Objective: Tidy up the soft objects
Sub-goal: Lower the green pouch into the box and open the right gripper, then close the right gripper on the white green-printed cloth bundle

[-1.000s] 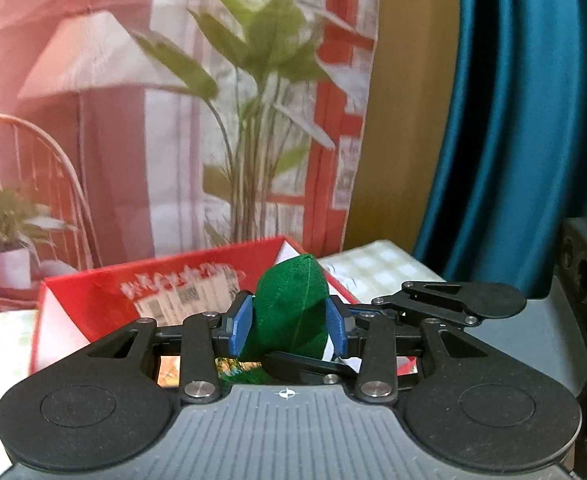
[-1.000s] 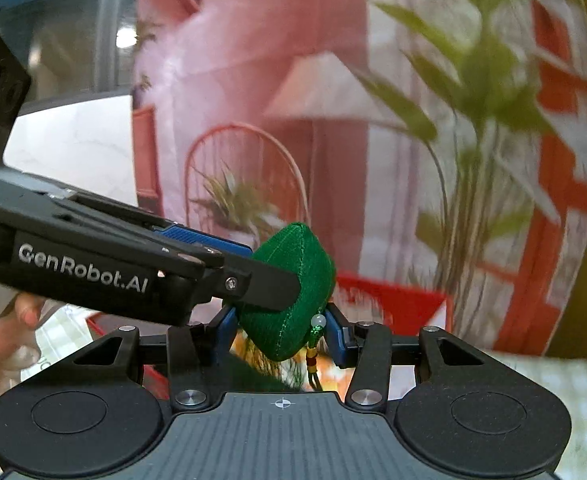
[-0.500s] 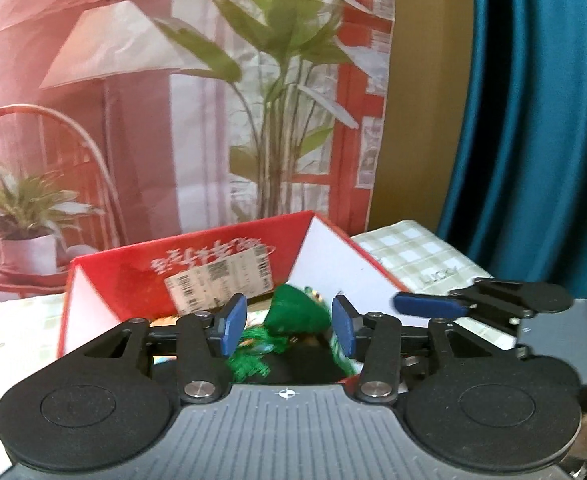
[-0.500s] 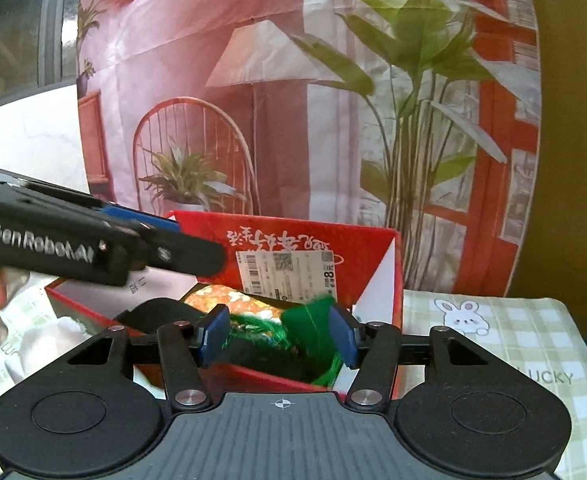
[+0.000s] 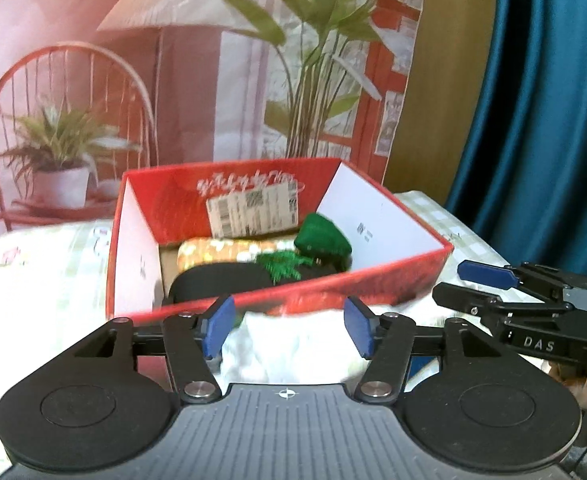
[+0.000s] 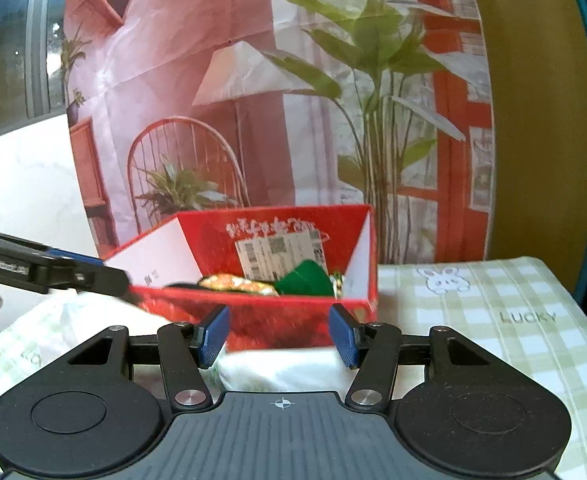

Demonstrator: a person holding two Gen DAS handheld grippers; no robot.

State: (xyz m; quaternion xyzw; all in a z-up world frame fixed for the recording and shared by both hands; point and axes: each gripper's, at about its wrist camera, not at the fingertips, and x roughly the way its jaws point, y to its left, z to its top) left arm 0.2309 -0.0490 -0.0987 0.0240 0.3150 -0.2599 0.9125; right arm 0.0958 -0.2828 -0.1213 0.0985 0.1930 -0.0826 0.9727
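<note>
The small green plush pouch [image 5: 323, 236] lies inside the open red cardboard box [image 5: 373, 276], tucked toward its right rear corner, with a green tassel [image 5: 281, 265] spilling from it toward the front. Beside it in the box rest an orange-and-yellow patterned soft roll [image 5: 229, 252] and a flat black soft piece [image 5: 217, 284] along the near wall. A white shipping label [image 5: 253, 210] is stuck on the box's inner back wall. The box sits on a pale green checked cloth [image 6: 493, 300] printed with a rabbit and the word LUCKY. The left gripper [image 5: 288, 326] hovers just short of the box's near wall, its blue-padded jaws spreading apart with nothing gripped between them. The right gripper [image 6: 279, 334] hangs beside it, likewise parted and empty. A crumpled white soft thing [image 5: 293, 348] lies under both. Behind hangs a printed backdrop [image 6: 253, 100] of a chair and plants.
</note>
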